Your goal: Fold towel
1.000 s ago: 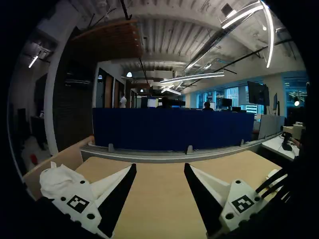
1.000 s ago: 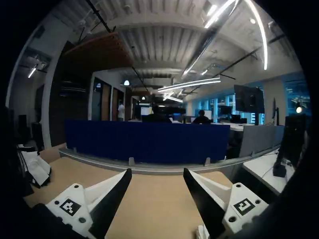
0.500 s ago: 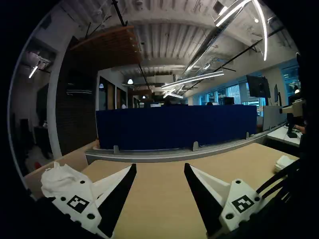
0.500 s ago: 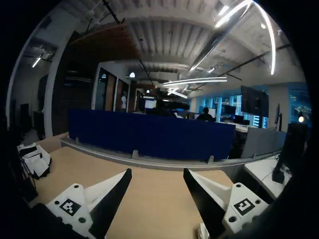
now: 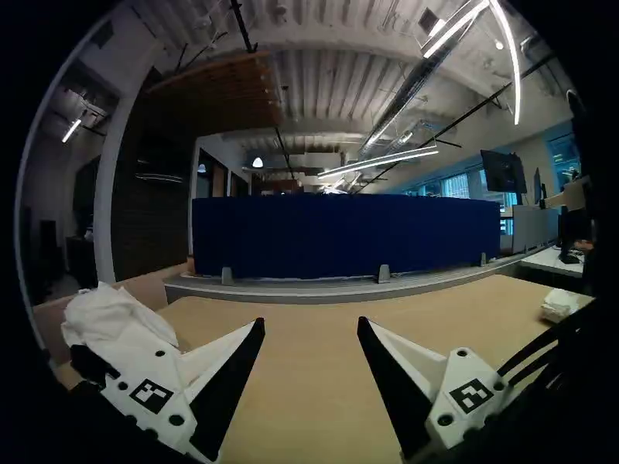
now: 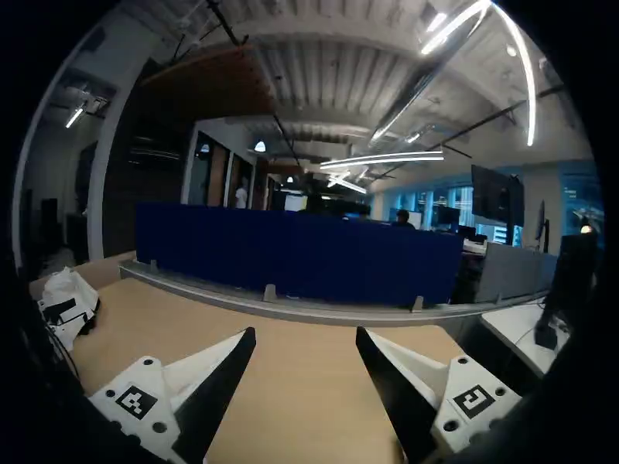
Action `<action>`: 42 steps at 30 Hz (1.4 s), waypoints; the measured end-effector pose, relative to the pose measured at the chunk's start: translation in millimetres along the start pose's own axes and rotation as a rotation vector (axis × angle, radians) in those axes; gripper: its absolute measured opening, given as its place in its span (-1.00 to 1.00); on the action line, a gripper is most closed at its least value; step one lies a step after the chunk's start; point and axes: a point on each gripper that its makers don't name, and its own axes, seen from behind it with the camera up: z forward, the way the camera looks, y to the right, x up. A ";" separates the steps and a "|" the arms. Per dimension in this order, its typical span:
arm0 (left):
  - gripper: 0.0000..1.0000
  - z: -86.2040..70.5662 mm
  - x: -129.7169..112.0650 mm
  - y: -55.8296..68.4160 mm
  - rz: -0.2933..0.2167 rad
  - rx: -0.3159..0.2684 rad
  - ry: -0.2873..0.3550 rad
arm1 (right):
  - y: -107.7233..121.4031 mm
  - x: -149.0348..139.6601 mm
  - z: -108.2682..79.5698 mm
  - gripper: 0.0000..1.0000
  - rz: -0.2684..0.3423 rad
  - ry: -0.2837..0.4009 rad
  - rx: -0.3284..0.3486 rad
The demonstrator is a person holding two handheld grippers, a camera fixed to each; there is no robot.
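A crumpled white towel (image 5: pixel 108 317) lies on the wooden table (image 5: pixel 309 309) at the far left of the left gripper view, just behind my left finger. My left gripper (image 5: pixel 309 340) stands open over bare wood, with nothing between its fingers. A smaller white bundle (image 5: pixel 559 304) rests near the table's right edge. In the right gripper view my right gripper (image 6: pixel 304 344) is open too, low over the table (image 6: pixel 302 363). A white heap of cloth (image 6: pixel 66 298) with dark parts in front of it sits at the left edge there.
A blue partition (image 5: pixel 340 236) on a grey rail (image 5: pixel 309 288) closes off the far side of the table, also seen as the blue partition (image 6: pixel 294 259). Beyond it are office desks and monitors (image 6: pixel 495 193). A side desk (image 6: pixel 518 329) stands at the right.
Both views have sunk lower towards the table. The towel looks bigger and nearer in the left gripper view. The white scrap by my right finger has left the right gripper view.
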 end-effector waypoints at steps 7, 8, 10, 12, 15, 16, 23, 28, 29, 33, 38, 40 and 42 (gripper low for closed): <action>0.77 1.8 -26.1 -8.7 0.002 0.017 0.010 | -4.5 -14.7 0.6 1.00 -0.010 0.000 0.007; 0.77 2.2 -28.8 -10.4 0.001 0.019 0.011 | -4.9 -15.8 0.9 1.00 -0.012 0.001 0.008; 0.77 2.8 -34.8 -13.8 -0.007 0.024 0.013 | -6.3 -17.1 2.2 1.00 -0.016 0.004 0.011; 0.77 3.2 -40.6 -16.8 -0.013 0.028 0.013 | -8.4 -18.1 3.6 1.00 -0.019 0.006 0.016; 0.77 3.2 -47.2 -19.9 -0.018 0.031 0.013 | -13.5 -19.9 5.1 1.00 -0.023 0.007 0.027; 0.77 3.3 -48.5 -20.2 -0.018 0.031 0.013 | -15.3 -20.9 5.2 1.00 -0.026 0.007 0.031; 0.77 4.4 -55.4 -21.5 -0.023 0.031 0.005 | -21.3 -25.9 5.3 1.00 -0.053 -0.003 0.045; 0.77 5.6 -60.6 -18.8 -0.011 0.030 -0.006 | -22.1 -26.1 3.5 1.00 -0.056 -0.001 0.050; 0.77 5.8 -61.0 -17.6 -0.006 0.029 -0.007 | -22.3 -26.0 3.1 1.00 -0.056 -0.001 0.051; 0.77 5.7 -61.5 -15.1 -0.004 0.022 -0.009 | -22.2 -25.8 3.3 1.00 -0.055 -0.003 0.052; 0.77 5.2 -62.3 -15.3 -0.004 0.027 -0.010 | -24.0 -24.2 5.6 1.00 -0.052 -0.001 0.057; 0.77 5.3 -61.9 -15.6 -0.004 0.030 -0.011 | -23.7 -22.6 6.5 1.00 -0.051 0.001 0.057; 0.77 5.4 -61.6 -15.7 -0.003 0.033 -0.011 | -22.9 -20.5 7.4 1.00 -0.048 0.004 0.057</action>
